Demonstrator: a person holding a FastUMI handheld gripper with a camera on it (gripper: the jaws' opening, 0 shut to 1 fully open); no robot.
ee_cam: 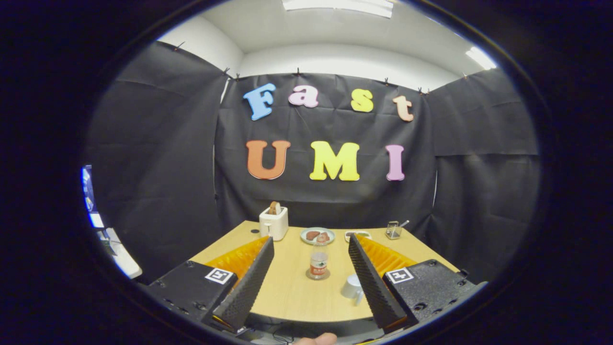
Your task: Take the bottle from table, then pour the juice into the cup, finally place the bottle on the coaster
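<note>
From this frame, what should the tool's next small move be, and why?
Probably ease straight forward toward the bottle. The tool is open with nothing between its fingers, and the bottle stands upright on a round coaster ahead, between the fingers' lines, with the white cup close by the right finger.

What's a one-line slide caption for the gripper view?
Open gripper hangs before the table, bottle standing on its coaster between the fingers, white cup beside it.

Black cloth walls (158, 158) (white ceiling (335, 28)), wooden table (292, 287).
</note>
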